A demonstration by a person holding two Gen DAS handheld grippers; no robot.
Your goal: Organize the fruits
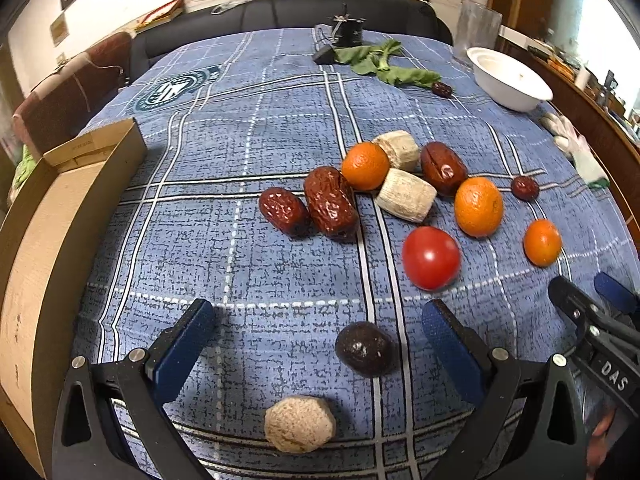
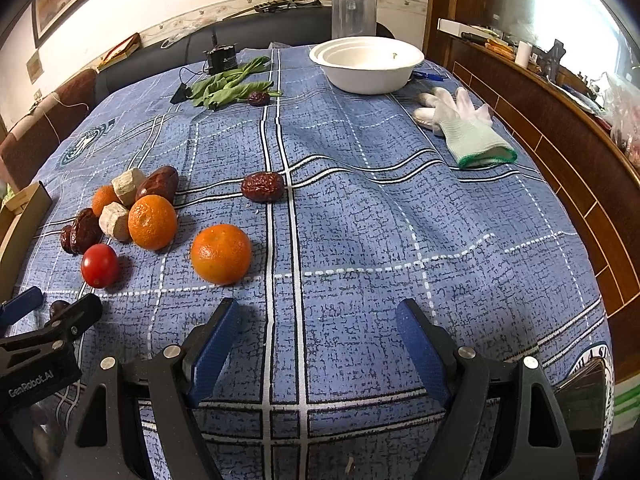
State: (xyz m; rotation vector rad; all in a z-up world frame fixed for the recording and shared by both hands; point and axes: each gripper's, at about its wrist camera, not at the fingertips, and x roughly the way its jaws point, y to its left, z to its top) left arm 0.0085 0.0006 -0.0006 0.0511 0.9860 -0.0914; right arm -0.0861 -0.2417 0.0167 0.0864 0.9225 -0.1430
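Fruit lies on a blue checked tablecloth point(image 1: 280, 264). In the left wrist view my left gripper point(image 1: 318, 316) is open and empty, with a dark round fruit point(image 1: 363, 349) between its fingers and a beige chunk point(image 1: 300, 424) nearer me. Ahead lie a red tomato point(image 1: 431, 257), three oranges point(image 1: 365, 166), several red dates point(image 1: 330, 202) and beige cylinders point(image 1: 406, 196). My right gripper point(image 2: 316, 314) is open and empty, hovering over bare cloth. An orange point(image 2: 221, 254) lies just ahead to its left, and a date point(image 2: 263, 187) lies farther off.
A cardboard box point(image 1: 60, 216) stands at the left edge. A white bowl point(image 2: 368, 64), green leaves point(image 2: 228, 88), a lone date point(image 2: 258, 98) and a small black device point(image 2: 220, 60) sit at the far side. A white glove point(image 2: 468, 128) lies at right, by a wooden ledge.
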